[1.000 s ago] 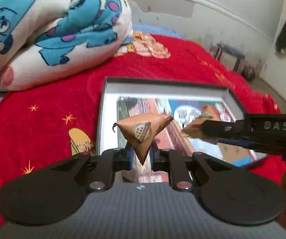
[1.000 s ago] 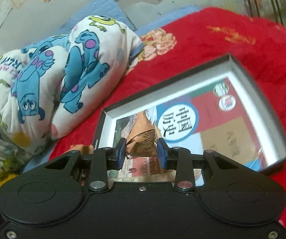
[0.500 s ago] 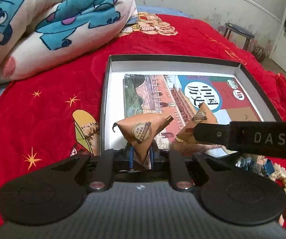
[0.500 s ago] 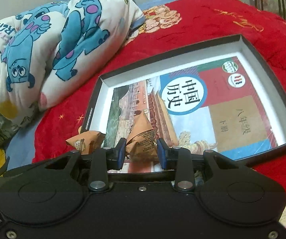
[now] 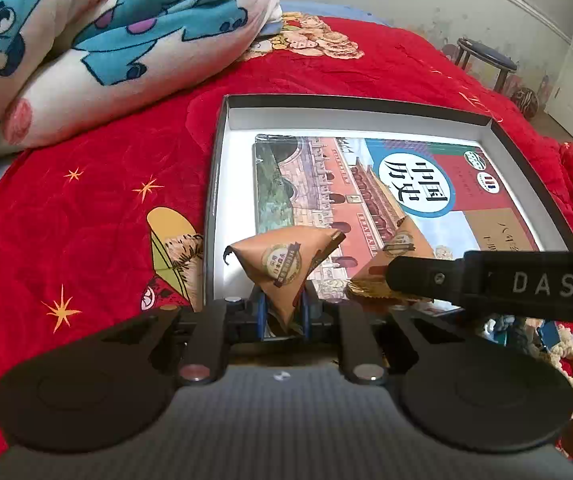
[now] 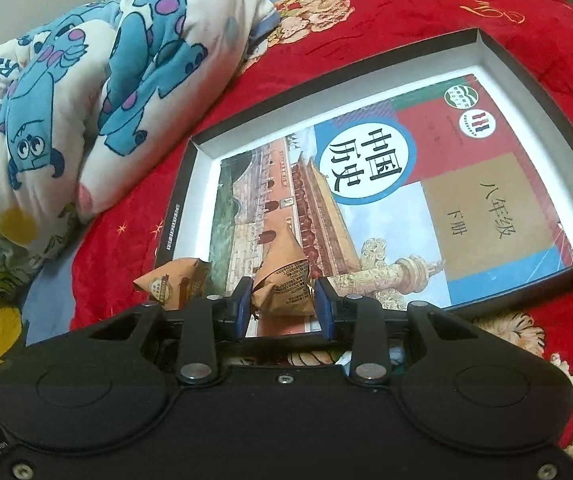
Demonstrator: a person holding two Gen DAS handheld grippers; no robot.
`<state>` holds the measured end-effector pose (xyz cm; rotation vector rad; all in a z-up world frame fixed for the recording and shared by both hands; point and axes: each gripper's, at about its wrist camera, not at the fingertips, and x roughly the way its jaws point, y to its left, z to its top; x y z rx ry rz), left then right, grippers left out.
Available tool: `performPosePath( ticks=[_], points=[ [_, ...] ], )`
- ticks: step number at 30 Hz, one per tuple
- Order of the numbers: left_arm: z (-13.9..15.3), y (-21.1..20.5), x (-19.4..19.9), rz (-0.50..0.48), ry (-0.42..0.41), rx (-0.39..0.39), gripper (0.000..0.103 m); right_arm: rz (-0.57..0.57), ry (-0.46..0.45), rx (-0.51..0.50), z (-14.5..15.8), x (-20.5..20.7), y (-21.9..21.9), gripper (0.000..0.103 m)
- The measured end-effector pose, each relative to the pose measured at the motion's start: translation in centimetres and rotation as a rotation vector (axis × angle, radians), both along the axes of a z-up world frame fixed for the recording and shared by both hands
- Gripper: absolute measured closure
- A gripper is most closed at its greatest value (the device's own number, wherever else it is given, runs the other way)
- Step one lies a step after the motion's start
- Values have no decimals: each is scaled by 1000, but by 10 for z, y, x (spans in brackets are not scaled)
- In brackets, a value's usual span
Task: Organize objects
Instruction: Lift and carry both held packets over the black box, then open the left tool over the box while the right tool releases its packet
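My left hand-held gripper (image 5: 282,312) pinched a triangular brown snack packet (image 5: 282,268) by its lower tip. My right hand-held gripper (image 6: 284,306) pinched a second brown packet (image 6: 284,276) between its blue pads (image 6: 243,300). Both packets hung over the near edge of the shallow black box (image 6: 542,92) ahead, which held a history textbook (image 6: 406,184) on the red bedspread (image 5: 86,216).

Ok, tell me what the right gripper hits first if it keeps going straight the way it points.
Probably the history textbook lying in the black-rimmed box. The right gripper, shut on an orange pyramid packet, points down at its cover; depth is unclear.
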<state>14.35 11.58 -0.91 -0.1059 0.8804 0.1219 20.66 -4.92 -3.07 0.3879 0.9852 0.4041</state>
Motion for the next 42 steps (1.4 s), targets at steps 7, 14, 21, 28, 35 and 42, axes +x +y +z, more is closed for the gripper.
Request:
performPosePath(
  ticks=[7,14,21,28,35,42],
  points=[
    [-1,-1,1,-1,1,8,81,-2,1,-15,1,1,1,71],
    [-2,1,2,6,2,6,79,10,-23,-66,3,-2,7,71],
    [-2,4,2,-5,-4,-18,76,3,-3,-32,2,-1,5,71],
    [-3,5,3,-20,6,-25,69,2,-17,-53,2,-2,9,71],
    [-5,3,3,-15,0,10,60,-5,-10,-43,2,-3,10,70],
    [-6,0,2,-21,-9,24,57,-4,-13,-33,1,-3,8,70]
  ],
)
